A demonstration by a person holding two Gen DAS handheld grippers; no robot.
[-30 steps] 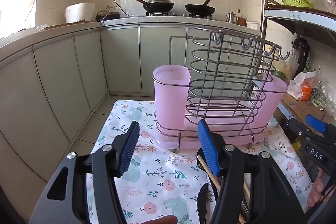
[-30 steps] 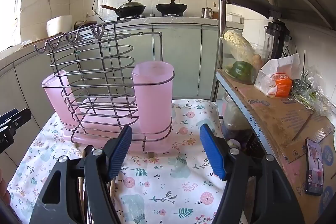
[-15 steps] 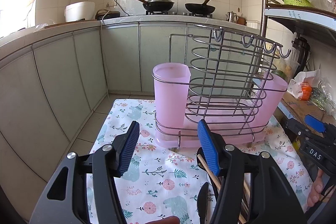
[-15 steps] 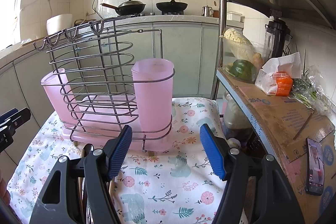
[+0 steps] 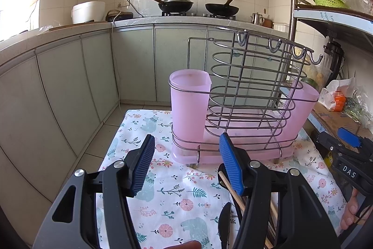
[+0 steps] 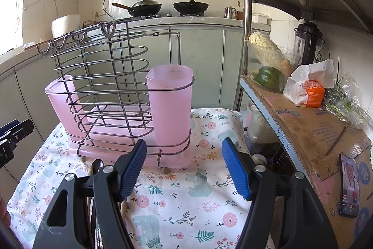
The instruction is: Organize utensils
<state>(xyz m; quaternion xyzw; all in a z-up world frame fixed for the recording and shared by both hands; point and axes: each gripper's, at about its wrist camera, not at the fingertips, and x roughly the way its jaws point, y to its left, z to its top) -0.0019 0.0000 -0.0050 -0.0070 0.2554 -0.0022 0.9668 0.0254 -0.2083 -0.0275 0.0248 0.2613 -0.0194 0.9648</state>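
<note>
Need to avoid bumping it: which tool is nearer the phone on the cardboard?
Right. The right tool is left of the phone, beside its shelf; the left tool sits across the floral cloth, on the far side.

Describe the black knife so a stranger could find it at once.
Start at the wire rack with pink cups on the floral cloth. Nearer the camera, utensils lie by the left gripper's right finger. The black knife is the dark serrated blade; its neighbours are pale wooden chopsticks.

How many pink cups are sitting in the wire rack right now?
2: one pink cup at the wire rack's left end, the other pink cup at its right end, partly behind the wires.
</note>
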